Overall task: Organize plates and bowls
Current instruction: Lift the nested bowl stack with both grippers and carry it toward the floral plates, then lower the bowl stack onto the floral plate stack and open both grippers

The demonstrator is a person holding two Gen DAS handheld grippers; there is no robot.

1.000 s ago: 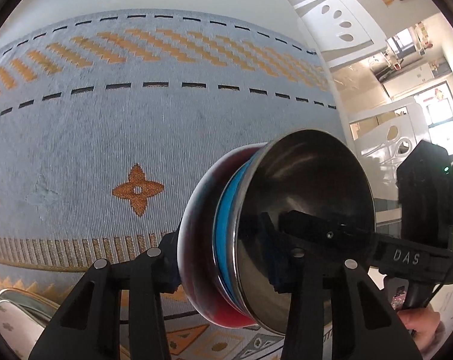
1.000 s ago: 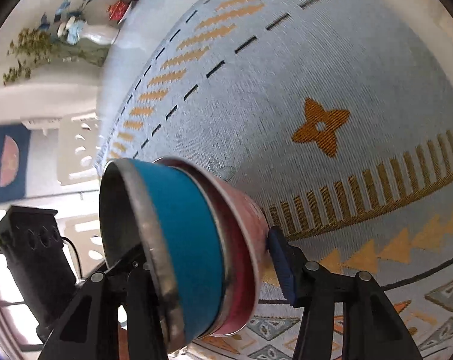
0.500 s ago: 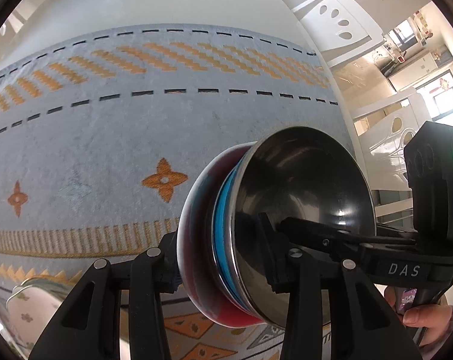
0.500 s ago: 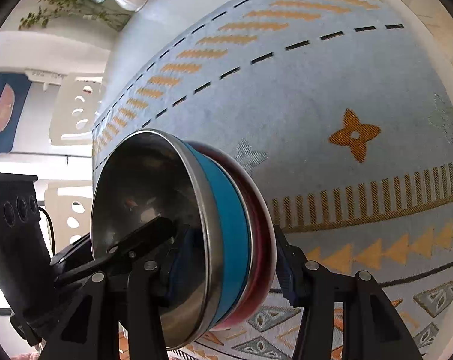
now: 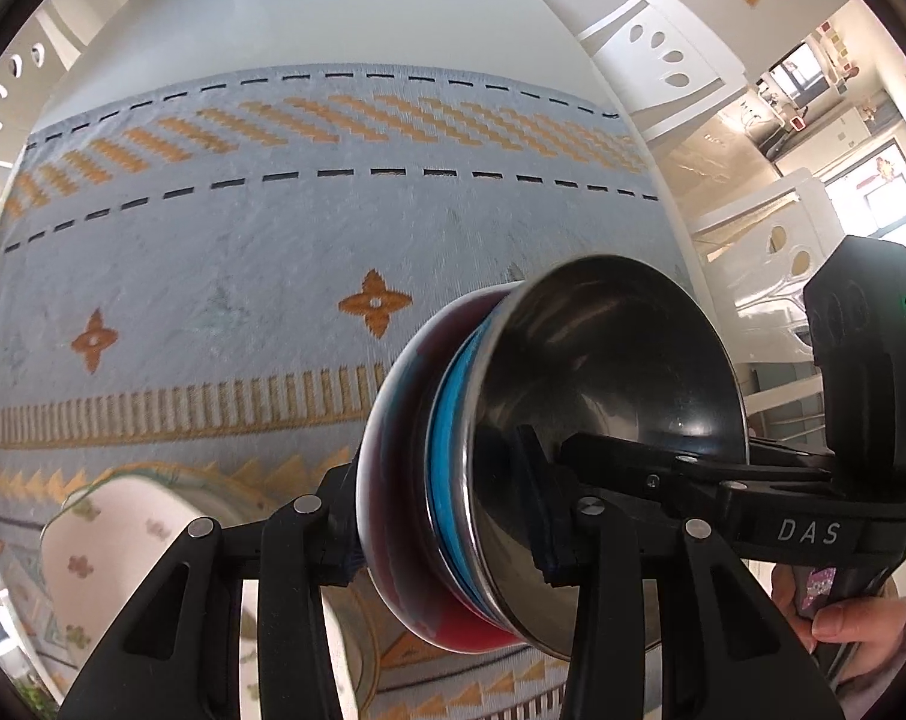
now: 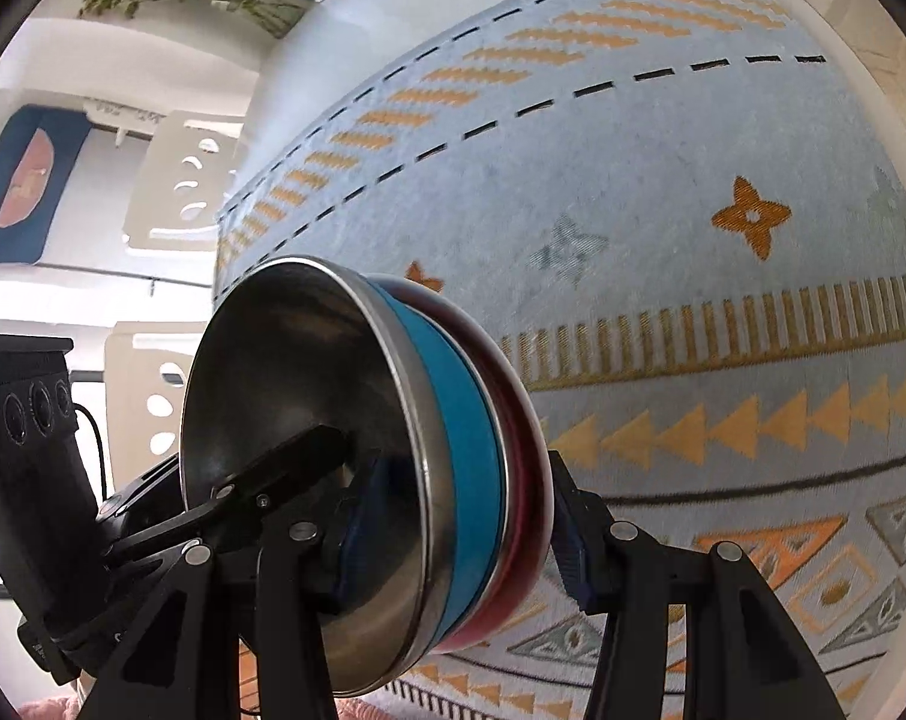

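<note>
Steel-lined bowl stack (image 5: 573,456) clamped by left tongs (image 5: 447,534), right tongs (image 6: 453,540), angled down

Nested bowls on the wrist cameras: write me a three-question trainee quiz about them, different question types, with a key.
1. True or false: only the left gripper holds the nested bowls.
2. Multiple choice: going outward from the steel bowl, the layers are A) red, then blue; B) blue, then red; C) steel only.
3. Fill in: in the left wrist view, the floral dish lies on the patterned ____.

Key
1. False: the right gripper also clamps them, one finger inside the steel bowl and one on the red outer bowl.
2. B: the blue bowl comes next.
3. Cloth.
</note>
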